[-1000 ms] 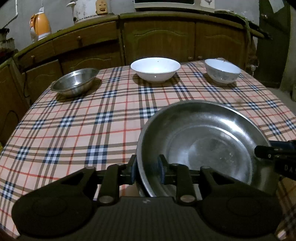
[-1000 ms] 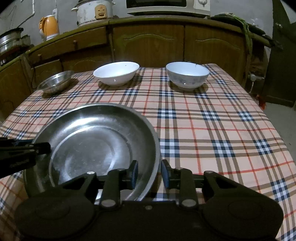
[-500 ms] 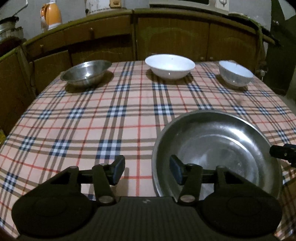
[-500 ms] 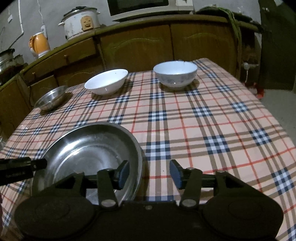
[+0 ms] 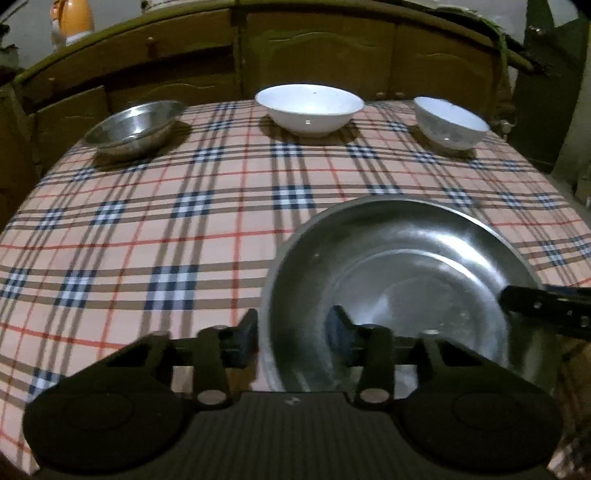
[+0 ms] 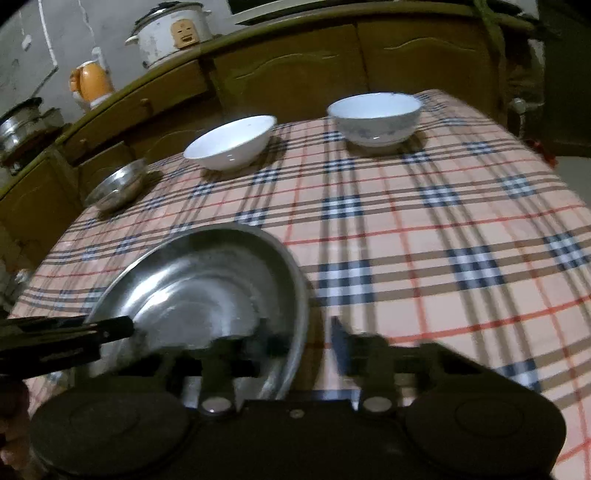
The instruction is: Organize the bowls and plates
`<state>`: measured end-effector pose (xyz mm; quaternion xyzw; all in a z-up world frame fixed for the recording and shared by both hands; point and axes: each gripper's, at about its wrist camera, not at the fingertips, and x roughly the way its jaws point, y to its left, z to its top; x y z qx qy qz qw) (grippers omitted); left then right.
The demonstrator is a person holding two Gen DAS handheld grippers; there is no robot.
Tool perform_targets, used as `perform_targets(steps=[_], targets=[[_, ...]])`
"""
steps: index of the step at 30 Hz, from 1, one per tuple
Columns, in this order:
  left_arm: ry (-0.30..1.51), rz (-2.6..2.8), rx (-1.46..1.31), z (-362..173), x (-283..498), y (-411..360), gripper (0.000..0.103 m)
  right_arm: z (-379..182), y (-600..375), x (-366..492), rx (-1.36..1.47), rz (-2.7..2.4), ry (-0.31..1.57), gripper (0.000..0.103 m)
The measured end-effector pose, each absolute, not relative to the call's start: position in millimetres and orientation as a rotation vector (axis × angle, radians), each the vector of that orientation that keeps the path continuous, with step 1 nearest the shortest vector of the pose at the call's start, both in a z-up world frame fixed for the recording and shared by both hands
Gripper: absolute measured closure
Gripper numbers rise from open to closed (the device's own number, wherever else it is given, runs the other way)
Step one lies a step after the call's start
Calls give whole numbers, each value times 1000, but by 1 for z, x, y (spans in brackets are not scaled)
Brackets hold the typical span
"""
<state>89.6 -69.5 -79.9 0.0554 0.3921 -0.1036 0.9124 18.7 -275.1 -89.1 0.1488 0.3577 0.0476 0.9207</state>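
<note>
A large steel plate (image 5: 399, 280) lies on the plaid table near the front; it also shows in the right wrist view (image 6: 207, 288). My left gripper (image 5: 291, 336) is open, its jaws straddling the plate's left rim without gripping. My right gripper (image 6: 306, 347) is open, its jaws straddling the plate's right rim. At the far edge stand a small steel bowl (image 5: 135, 127), a wide white bowl (image 5: 309, 109) and a deeper white patterned bowl (image 5: 450, 123). These also show in the right wrist view: steel bowl (image 6: 118, 184), white bowl (image 6: 231, 142), patterned bowl (image 6: 375, 118).
Wooden cabinets (image 5: 317, 55) run behind the table. A rice cooker (image 6: 170, 33), an orange kettle (image 6: 90, 83) and pots (image 6: 22, 125) sit on the counter. The plaid tablecloth (image 5: 147, 229) stretches between the plate and the bowls. The table's right edge drops off (image 6: 554, 155).
Both grippers opened from a shut hold on the plate's rim a second ago. The plate now rests on the table and both grippers stay around its rim; the right view has tilted.
</note>
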Motion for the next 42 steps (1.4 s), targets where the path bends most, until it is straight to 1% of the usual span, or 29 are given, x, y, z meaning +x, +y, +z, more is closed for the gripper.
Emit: perform_targets(steps=[7, 23, 42], targets=[[817, -204, 105, -76, 88, -72, 67, -88, -272, 17, 309, 67, 734, 76], [712, -207, 110, -35, 73, -76, 67, -48, -273, -2, 296, 59, 632, 76], [665, -141, 76, -14, 57, -30, 67, -23, -222, -5, 239, 125, 610, 76]])
